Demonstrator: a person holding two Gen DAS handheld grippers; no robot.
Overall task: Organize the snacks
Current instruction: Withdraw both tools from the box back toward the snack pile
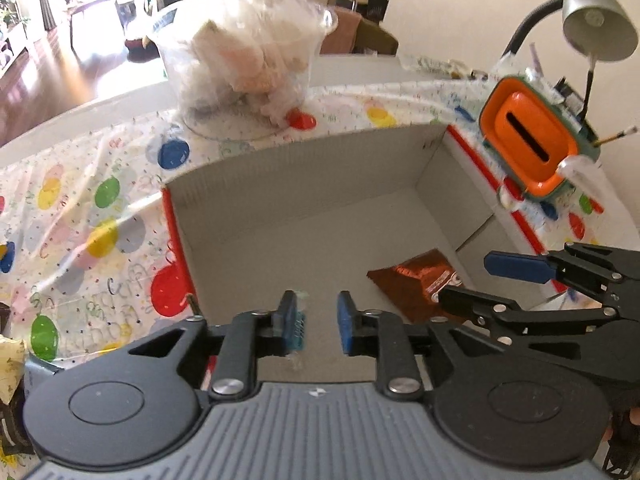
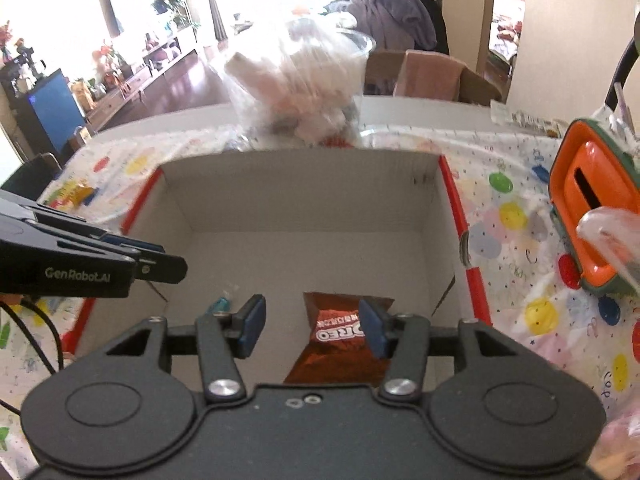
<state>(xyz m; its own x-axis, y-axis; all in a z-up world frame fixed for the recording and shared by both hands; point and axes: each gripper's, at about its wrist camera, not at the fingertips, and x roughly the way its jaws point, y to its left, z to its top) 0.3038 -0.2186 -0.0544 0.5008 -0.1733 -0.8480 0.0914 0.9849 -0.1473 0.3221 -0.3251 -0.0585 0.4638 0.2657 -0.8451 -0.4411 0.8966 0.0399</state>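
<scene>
Left wrist view: I am seeing my left gripper (image 1: 318, 322) standing slightly parted over the cardboard box (image 1: 304, 168), a small clear-blue wrapper (image 1: 299, 326) lying against its left pad, unclamped. My right gripper (image 2: 312, 326) is hanging wider apart, gripping nothing, above the brown Oreo packet (image 2: 340, 344) lying on the box floor.

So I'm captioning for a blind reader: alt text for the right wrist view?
The open right gripper hovers over a cardboard box holding a brown Oreo packet. The left gripper reaches in from the left.
</scene>
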